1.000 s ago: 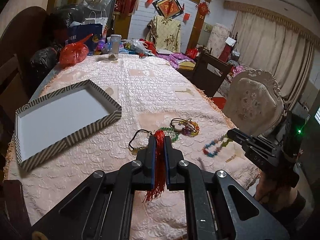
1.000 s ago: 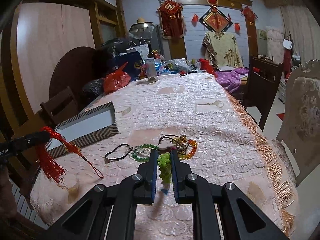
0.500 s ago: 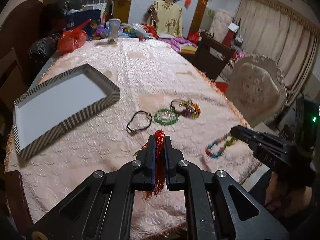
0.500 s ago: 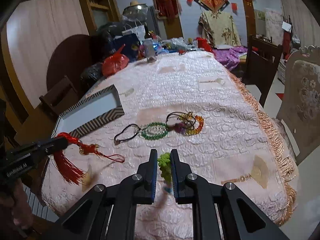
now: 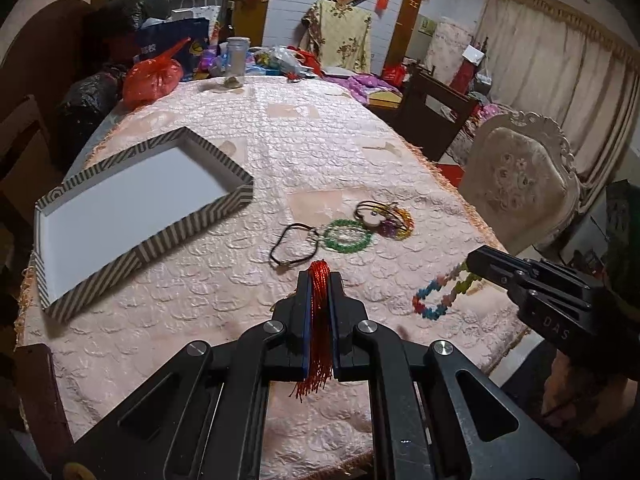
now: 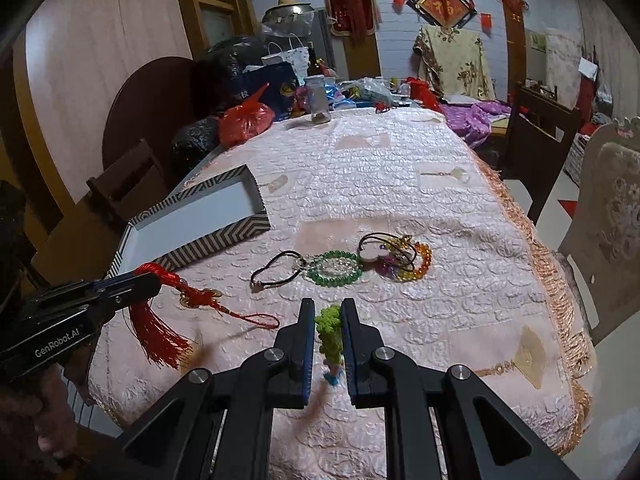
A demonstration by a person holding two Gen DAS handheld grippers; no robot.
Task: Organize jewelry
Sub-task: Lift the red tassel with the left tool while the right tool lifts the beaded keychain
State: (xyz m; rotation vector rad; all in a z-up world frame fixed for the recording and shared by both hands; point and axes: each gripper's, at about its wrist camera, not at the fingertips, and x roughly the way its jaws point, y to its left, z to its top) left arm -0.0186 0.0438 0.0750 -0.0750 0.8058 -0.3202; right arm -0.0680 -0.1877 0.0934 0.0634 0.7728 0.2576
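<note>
**Both grippers loaded, box waiting at the left**

Here, going from the left, the striped box (image 5: pixel 140 216) is sitting open on the pink tablecloth (image 5: pixel 320 144), its white floor bare, so it is probably the place the jewelry is meant to go. The left gripper (image 5: pixel 319 280) is clamping the red tassel charm (image 6: pixel 160 320); seen from the right wrist camera, the tassel is hanging below the fingers while its knot, coin and cord loop are trailing out toward the middle of the table. It is being held by the top of the fringe, likely so the long cord can be lowered in without bunching.

Toward the middle, a black cord bracelet (image 5: pixel 294 246), a green bead bracelet (image 5: pixel 347 236) and a tangle of amber and purple beads (image 5: pixel 386 220) are lying close together, untouched.

At the right, the right gripper (image 6: pixel 327 312) is pinching a multicolored bead bracelet (image 5: pixel 444 292), which is dangling as a loop above the cloth. Both pieces are being carried clear of the table, and the box is well apart from the right one.
</note>
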